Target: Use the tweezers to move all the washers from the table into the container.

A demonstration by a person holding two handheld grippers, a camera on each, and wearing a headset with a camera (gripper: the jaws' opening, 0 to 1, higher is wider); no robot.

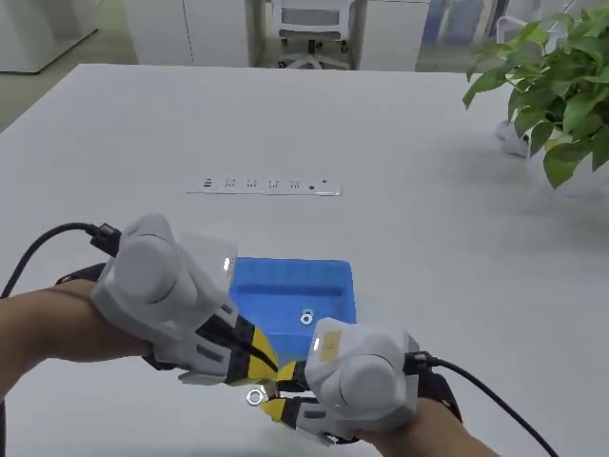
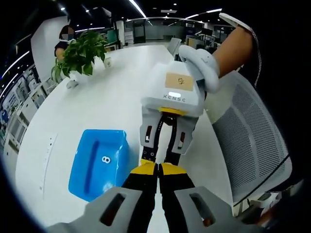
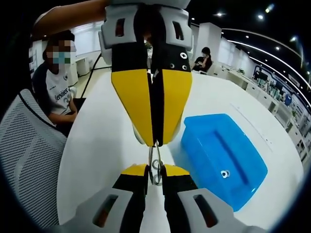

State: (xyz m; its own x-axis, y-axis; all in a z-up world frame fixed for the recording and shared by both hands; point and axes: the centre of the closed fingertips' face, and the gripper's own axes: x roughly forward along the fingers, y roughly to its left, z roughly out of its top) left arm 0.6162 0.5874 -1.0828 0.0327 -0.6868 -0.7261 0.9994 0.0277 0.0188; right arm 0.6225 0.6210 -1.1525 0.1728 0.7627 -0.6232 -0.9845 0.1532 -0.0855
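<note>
The blue container lies on the white table with one washer inside it; it shows too as the container with its washer, and as the container with its washer. My left gripper and right gripper meet tip to tip at the container's near edge. Thin metal tweezers run between both pairs of shut jaws. A second washer sits right at the tips, seen as a ring; I cannot tell whether it is gripped or lying on the table.
A white power strip lies beyond the container. A potted plant stands at the far right. An office chair is behind the table. A mesh chair is close to me, and a seated person is beside the table.
</note>
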